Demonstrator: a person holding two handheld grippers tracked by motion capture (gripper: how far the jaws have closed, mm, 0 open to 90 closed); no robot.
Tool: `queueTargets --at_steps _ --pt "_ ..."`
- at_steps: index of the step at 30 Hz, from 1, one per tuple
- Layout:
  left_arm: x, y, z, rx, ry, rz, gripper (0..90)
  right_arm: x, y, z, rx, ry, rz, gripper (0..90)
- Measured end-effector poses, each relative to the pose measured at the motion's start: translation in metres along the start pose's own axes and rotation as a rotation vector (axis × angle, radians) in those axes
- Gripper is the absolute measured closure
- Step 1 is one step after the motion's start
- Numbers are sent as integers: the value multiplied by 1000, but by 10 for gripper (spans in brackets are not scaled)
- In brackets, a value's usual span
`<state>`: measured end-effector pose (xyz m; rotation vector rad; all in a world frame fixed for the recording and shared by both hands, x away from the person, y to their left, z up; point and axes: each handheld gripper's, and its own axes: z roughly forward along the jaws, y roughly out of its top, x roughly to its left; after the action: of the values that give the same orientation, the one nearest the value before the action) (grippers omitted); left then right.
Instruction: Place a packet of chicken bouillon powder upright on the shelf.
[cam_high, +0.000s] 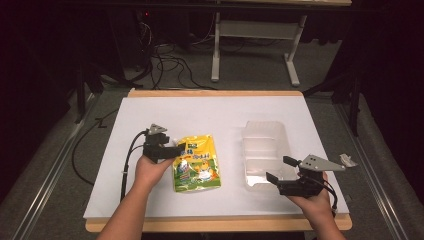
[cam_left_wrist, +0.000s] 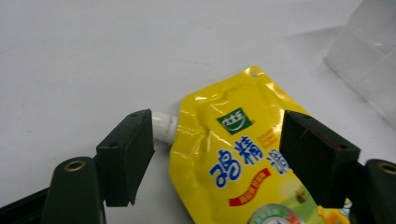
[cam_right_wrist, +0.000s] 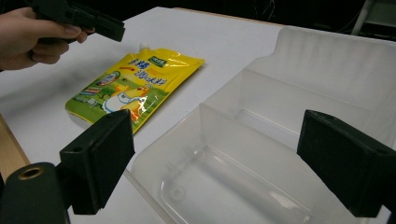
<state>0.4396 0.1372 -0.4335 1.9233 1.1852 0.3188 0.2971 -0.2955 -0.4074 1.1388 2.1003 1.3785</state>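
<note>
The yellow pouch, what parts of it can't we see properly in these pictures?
- Left gripper view: the yellow pouch is cut off by the bottom edge, and the left hand-held gripper has one jaw covering its right side.
- High view: the print on the pouch is too small to read.
- Right gripper view: its white spout is tiny; the lettering is blurred.
- Every view: its underside lies against the table.

A lab: white-topped bench (cam_high: 210, 110), floor cables (cam_high: 170, 65), dark surroundings.

Yellow pouch (cam_high: 196, 162) with green band, blue lettering; clear tray (cam_high: 263, 150)
</note>
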Motion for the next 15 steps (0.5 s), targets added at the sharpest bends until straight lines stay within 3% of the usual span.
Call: queueTargets --at_steps 2,3,9,15 --pt "6 -2 4 18 12 -14 286 0 0 1 3 2 0 112" --pt "12 -7 9 33 5 -41 293 0 -1 0 4 2 2 112" --pt "20 -23 23 78 -22 -75 328 -2 -3 -3 2 -16 10 111" --pt "22 -26 30 73 -60 -100 369 -6 -8 -13 -2 -47 34 111"
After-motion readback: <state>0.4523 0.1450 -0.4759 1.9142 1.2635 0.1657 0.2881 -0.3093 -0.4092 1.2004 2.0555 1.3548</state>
